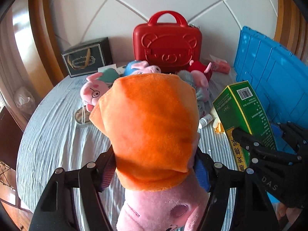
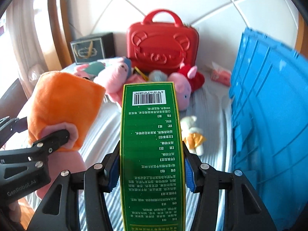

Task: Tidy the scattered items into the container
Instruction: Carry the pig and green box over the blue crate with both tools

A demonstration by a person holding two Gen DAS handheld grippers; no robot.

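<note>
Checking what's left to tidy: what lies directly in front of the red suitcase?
Against the red suitcase lie pig plushes and a grey furry toy; the held green box hides anything nearer.

Orange-dressed pig plush [image 1: 152,127]: short-pile fleece, matt, pink body equally fuzzy. Green carton [image 2: 152,154]: printed cardboard, smooth, slight sheen; red case [image 1: 167,46]: moulded hard plastic, glossy (embossed bear face); blue crate [image 2: 269,115]: ribbed plastic, semi-gloss. Bedsheet [image 1: 57,130]: crinkled woven cloth, matt; gripper fingers [image 2: 57,140]: matt black plastic.
</note>
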